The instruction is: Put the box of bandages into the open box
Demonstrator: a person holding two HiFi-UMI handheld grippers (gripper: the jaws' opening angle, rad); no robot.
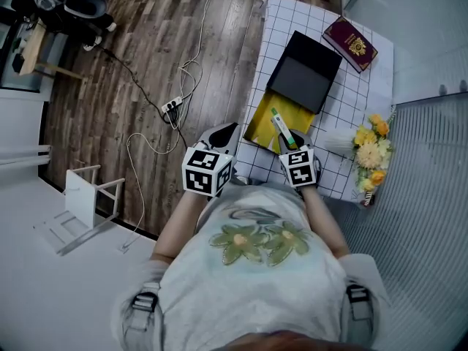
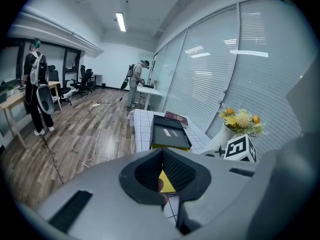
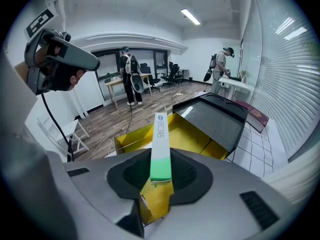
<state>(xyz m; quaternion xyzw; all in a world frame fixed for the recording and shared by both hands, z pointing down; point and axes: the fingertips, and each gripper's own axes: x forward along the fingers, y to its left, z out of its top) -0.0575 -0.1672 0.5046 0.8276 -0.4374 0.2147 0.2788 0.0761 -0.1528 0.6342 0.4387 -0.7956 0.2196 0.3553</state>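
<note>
The box of bandages (image 1: 284,129), long and thin, white with a green end, stands on edge in my right gripper (image 1: 294,142), which is shut on its green end (image 3: 161,154). It reaches forward over the open box (image 1: 265,120), whose inside is yellow (image 3: 192,134); whether it touches the bottom is hidden. The open box's black lid (image 1: 307,72) lies folded back behind it (image 3: 215,118). My left gripper (image 1: 220,136) hangs off the table's left edge, jaws close together with nothing between them (image 2: 162,176).
A white grid cloth (image 1: 351,115) covers the table. A red passport (image 1: 351,44) lies at the far right corner and a vase of yellow flowers (image 1: 369,156) stands at the right edge. Cables and a power strip (image 1: 171,107) lie on the wooden floor to the left. People stand further back in the room (image 2: 37,91).
</note>
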